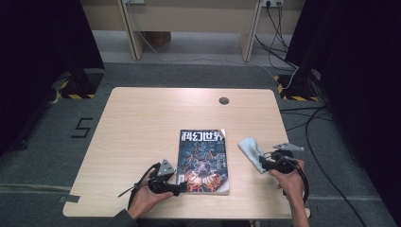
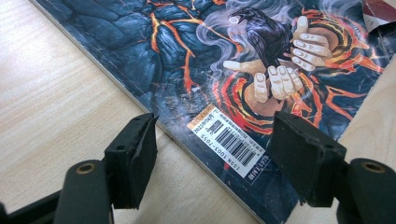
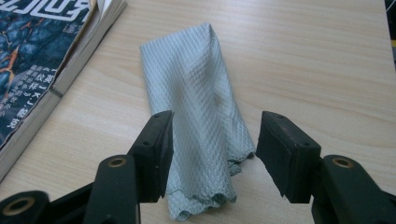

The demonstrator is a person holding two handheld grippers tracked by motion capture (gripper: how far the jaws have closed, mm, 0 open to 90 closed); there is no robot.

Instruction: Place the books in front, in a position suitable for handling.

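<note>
A magazine (image 1: 203,161) with a dark cover of orange lava and a raven lies flat near the table's front middle. My left gripper (image 1: 178,188) is at its near left corner. In the left gripper view the jaws (image 2: 212,135) stand open astride the magazine's (image 2: 224,60) barcode corner, one pad over bare wood, the other over the cover. A folded pale grey-green cloth (image 1: 250,150) lies to the right of the magazine. My right gripper (image 1: 261,163) is at its near end, open. In the right gripper view the cloth (image 3: 196,107) lies between the jaws (image 3: 212,140), unpressed.
The light wooden table (image 1: 142,123) has a round cable hole (image 1: 224,100) near its far edge. The magazine's page edges (image 3: 70,65) run close beside the cloth on the left. Cables (image 1: 283,52) trail over the floor behind and to the right of the table.
</note>
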